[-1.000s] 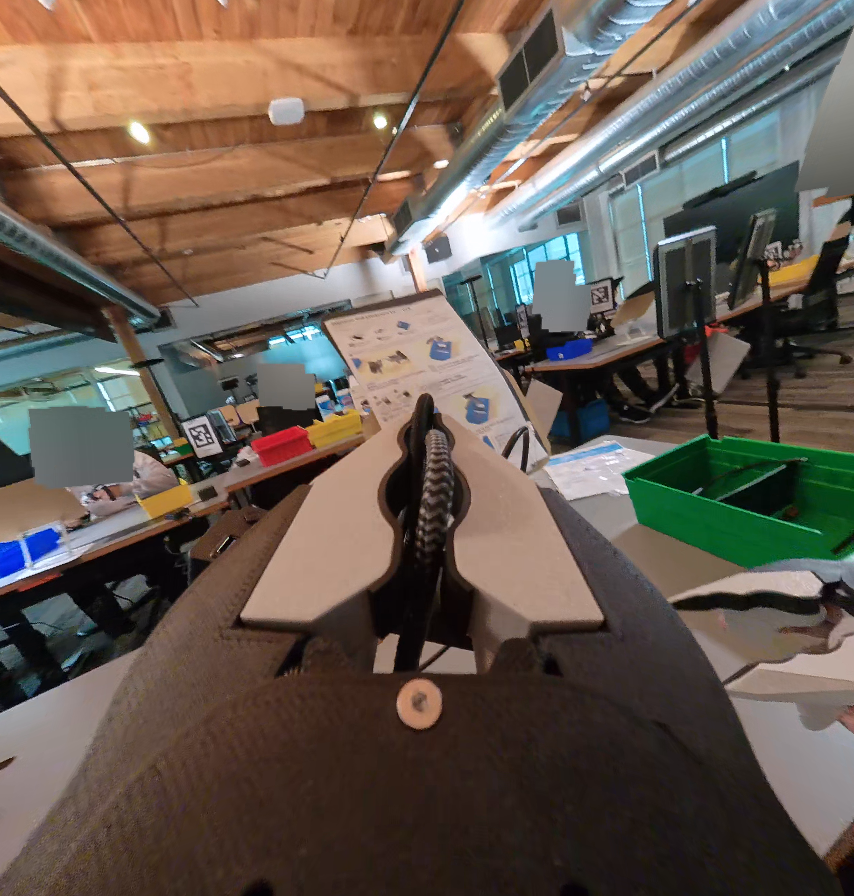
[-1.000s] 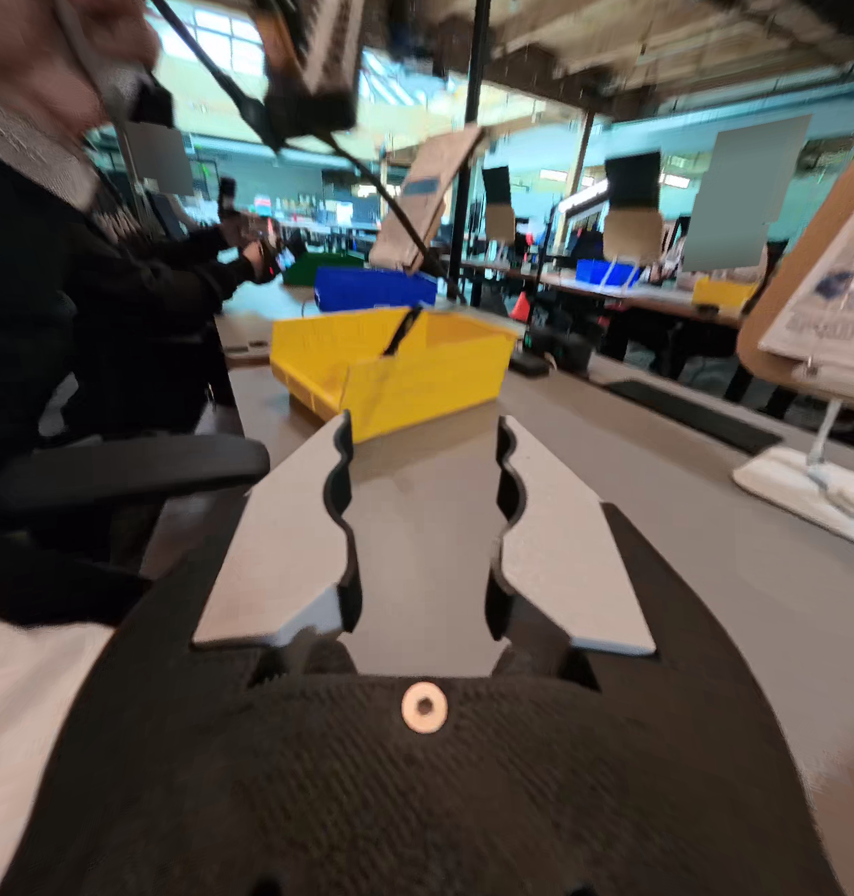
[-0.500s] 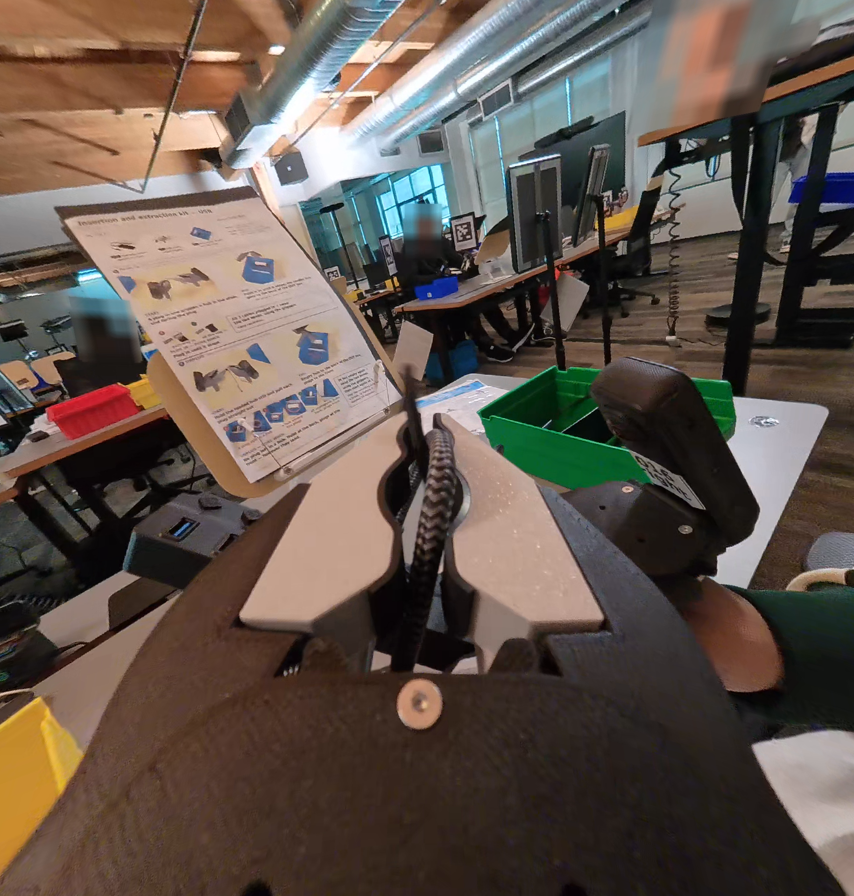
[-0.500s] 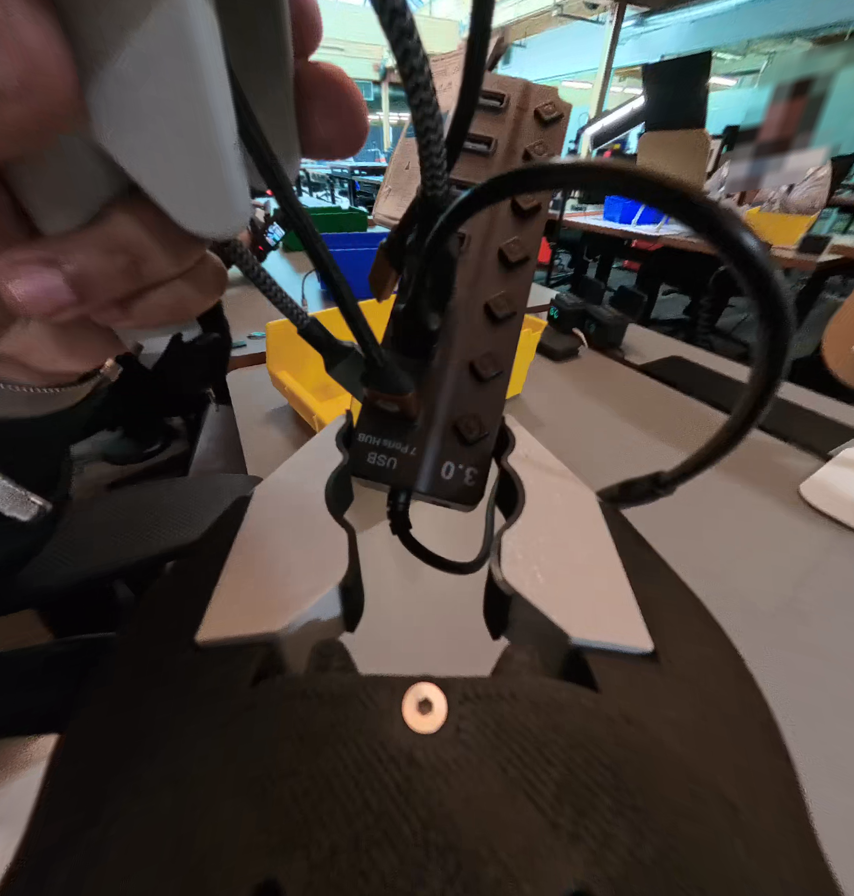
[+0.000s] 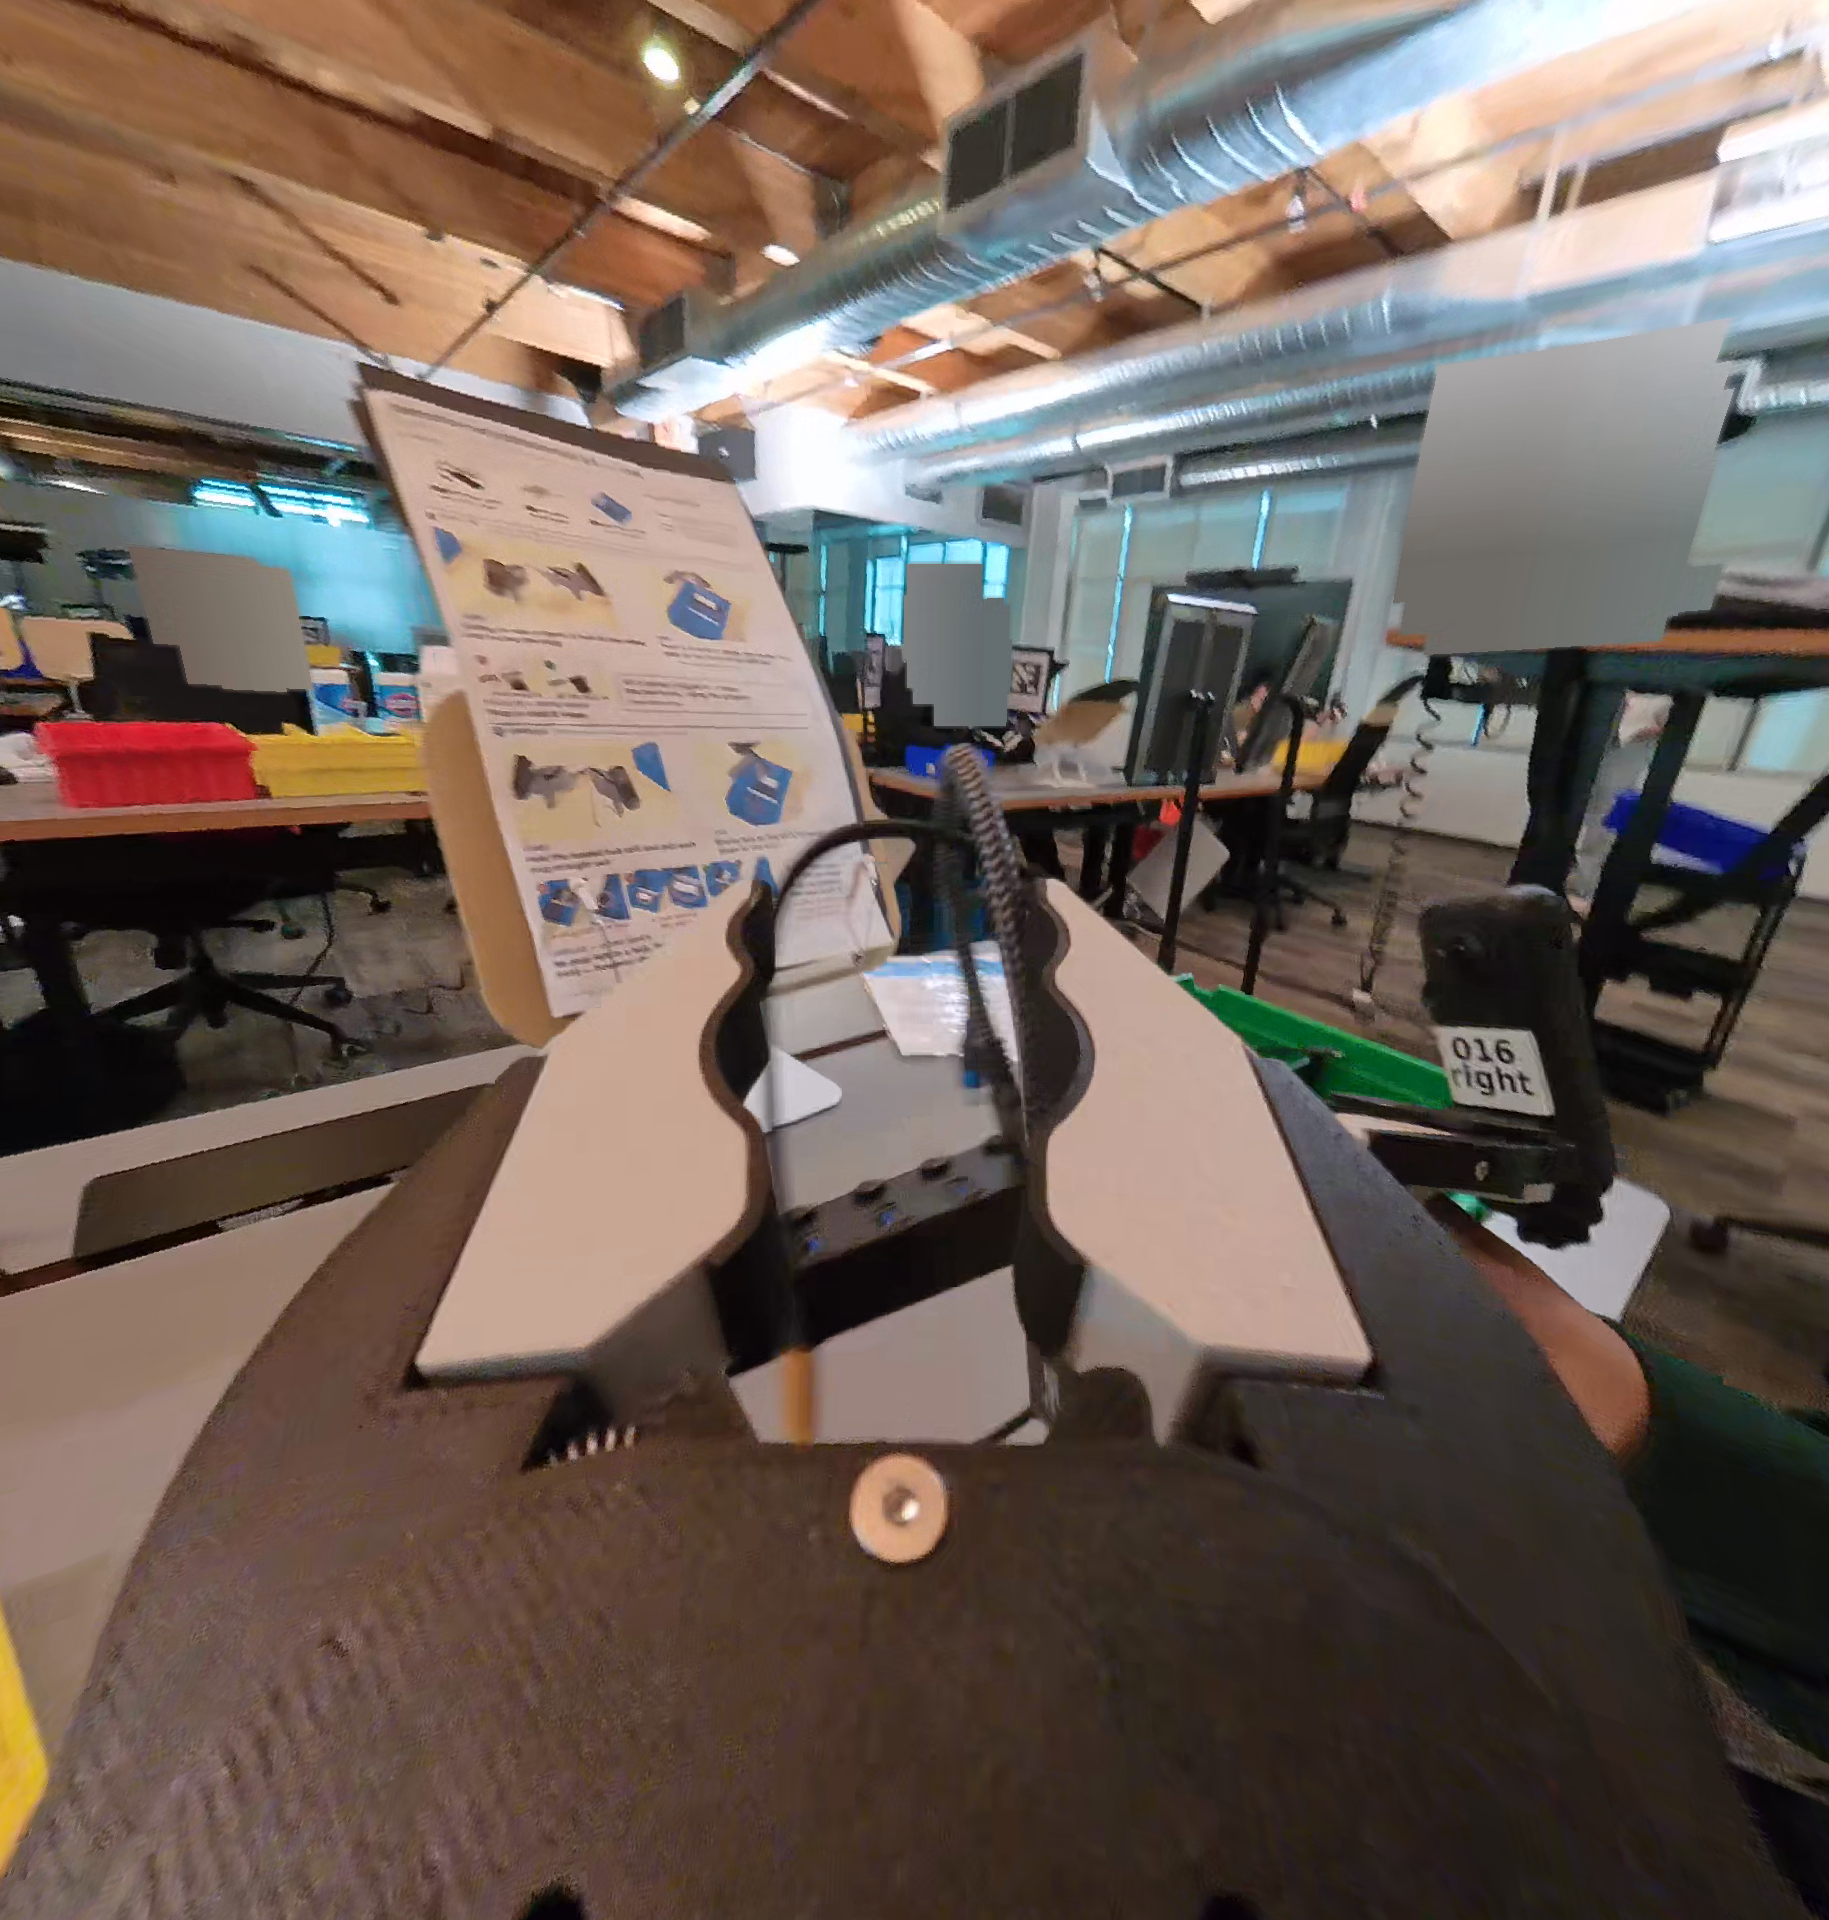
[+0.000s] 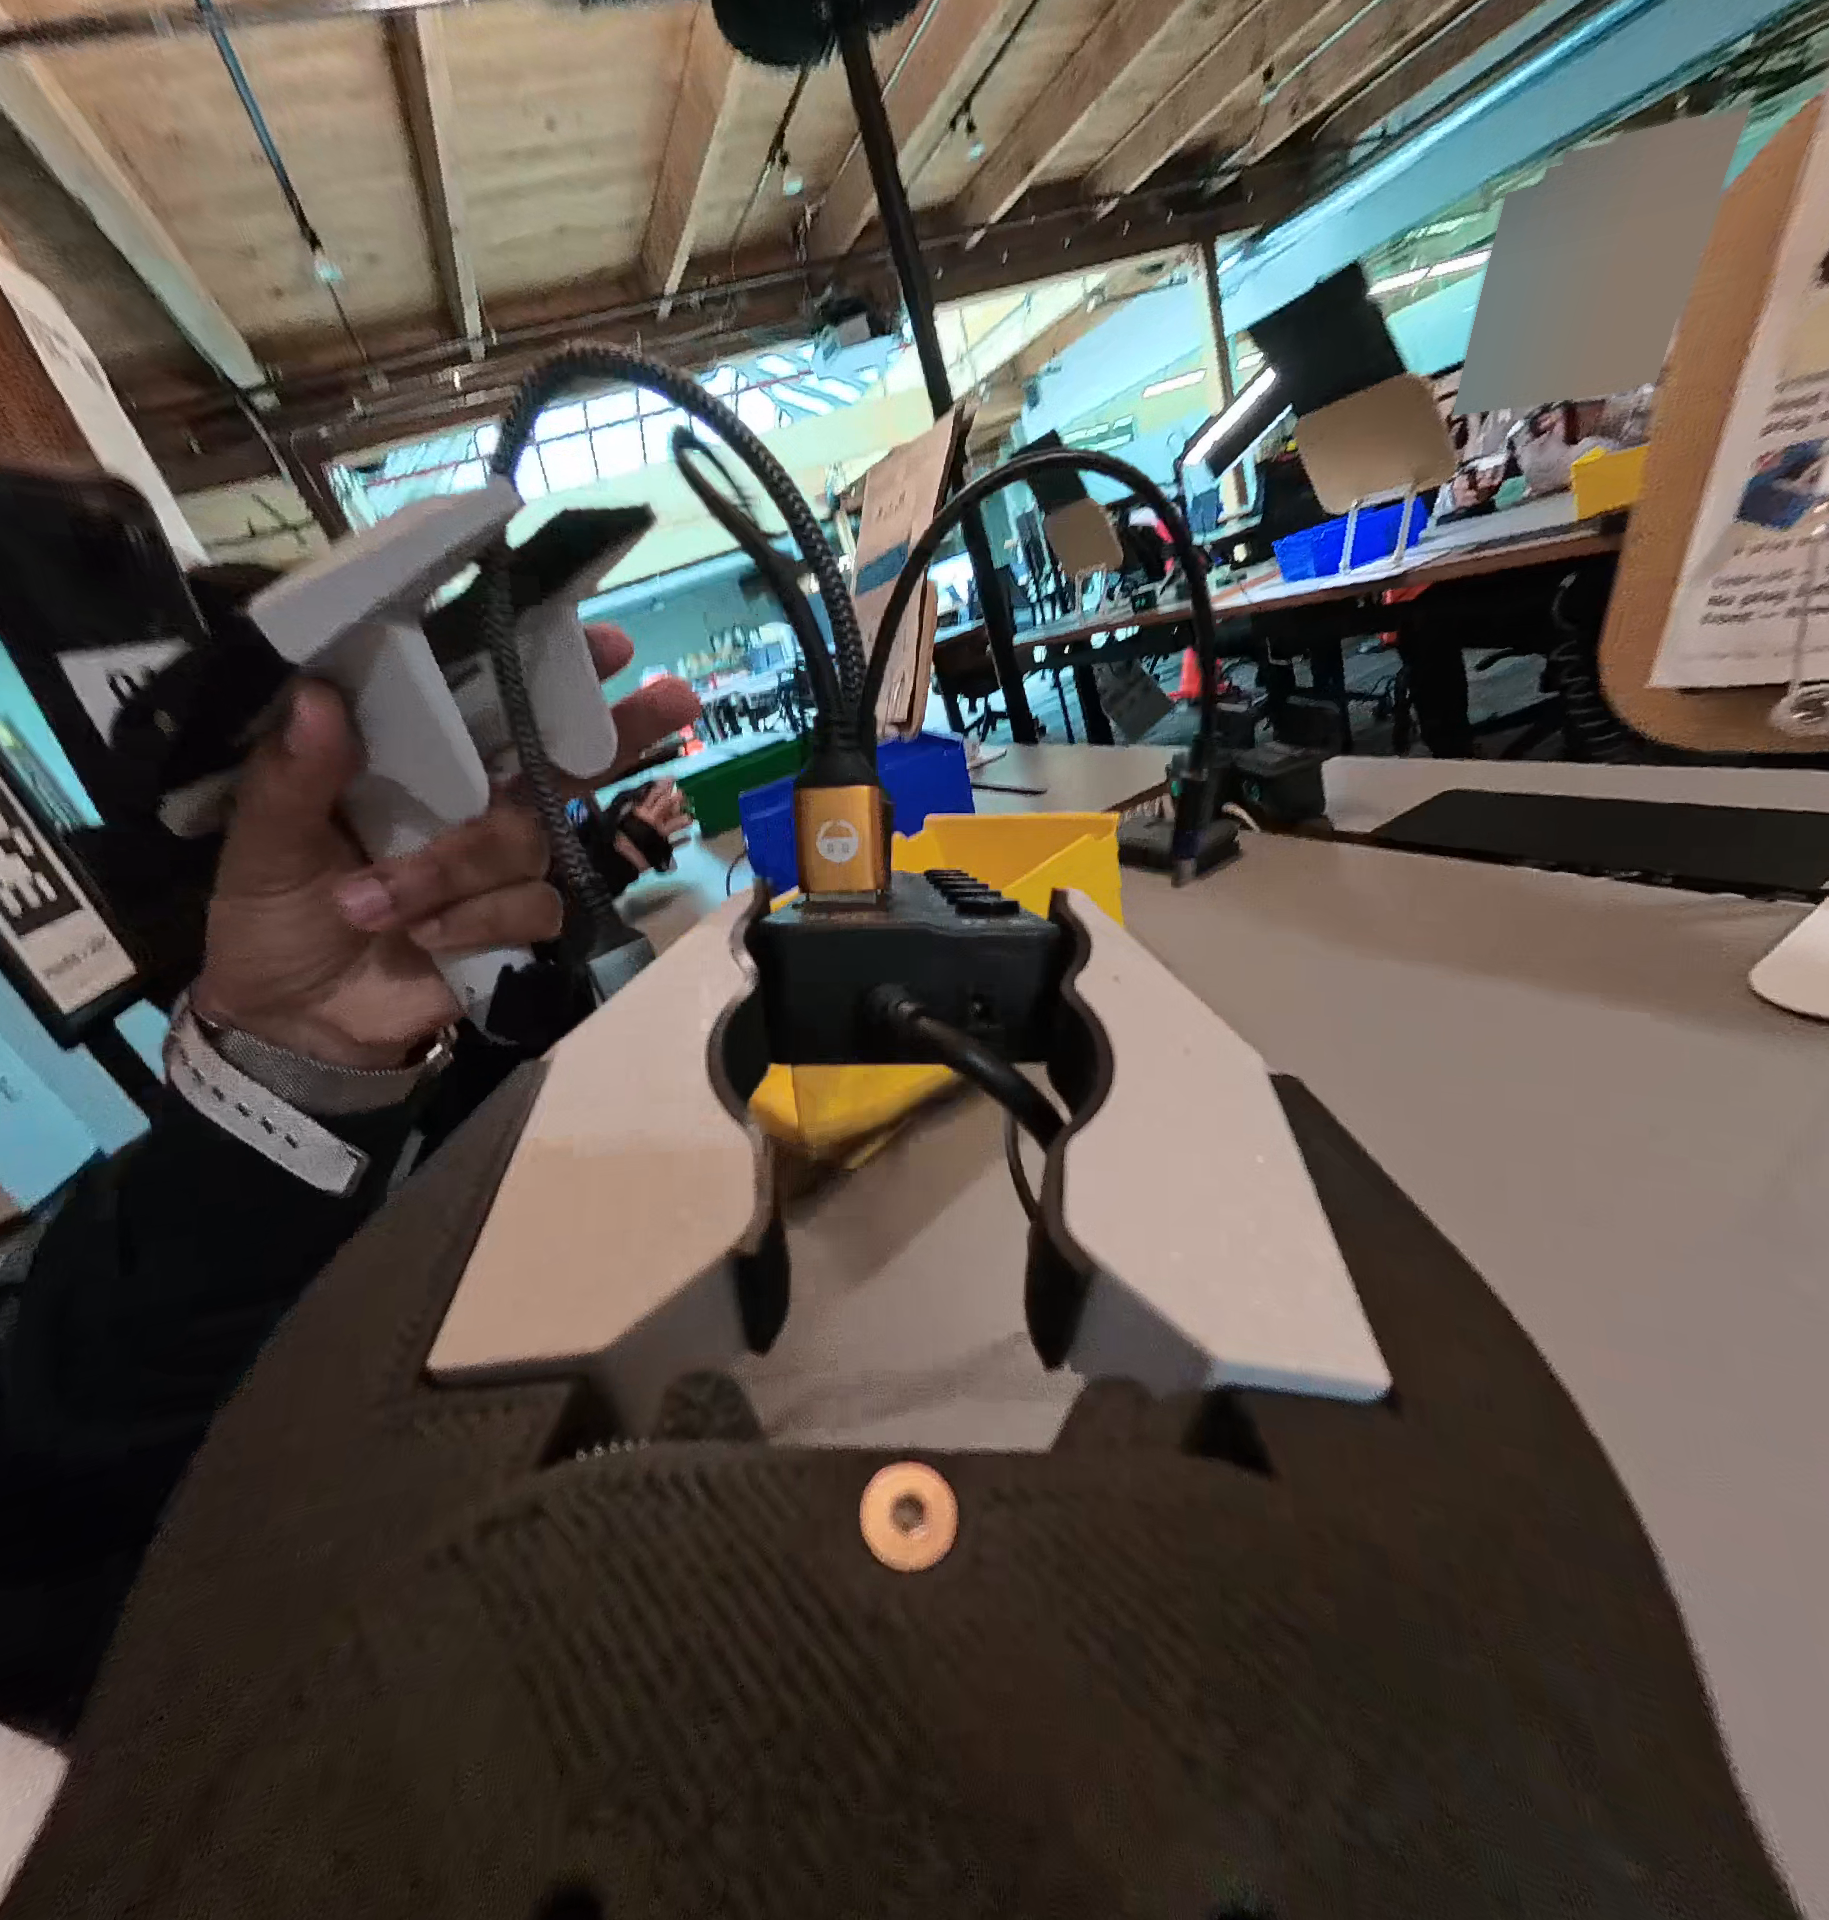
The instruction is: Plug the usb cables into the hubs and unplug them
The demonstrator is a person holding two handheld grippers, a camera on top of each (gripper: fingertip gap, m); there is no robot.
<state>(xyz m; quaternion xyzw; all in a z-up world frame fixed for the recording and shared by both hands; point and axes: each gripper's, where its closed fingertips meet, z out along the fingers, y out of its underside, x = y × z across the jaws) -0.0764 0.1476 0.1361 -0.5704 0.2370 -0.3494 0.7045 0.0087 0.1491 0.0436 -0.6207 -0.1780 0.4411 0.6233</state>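
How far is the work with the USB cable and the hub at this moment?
Done: the orange plug sits in the black hub. In hand: the right tool clamps the hub above the table; the left tool is open, with the braided cable loose between its fingers. Left: unplugging that cable.

Left claw (image 5: 894, 997) gapes over the black hub (image 5: 889, 1221); a braided cable (image 5: 993, 935) hugs its three o'clock finger.
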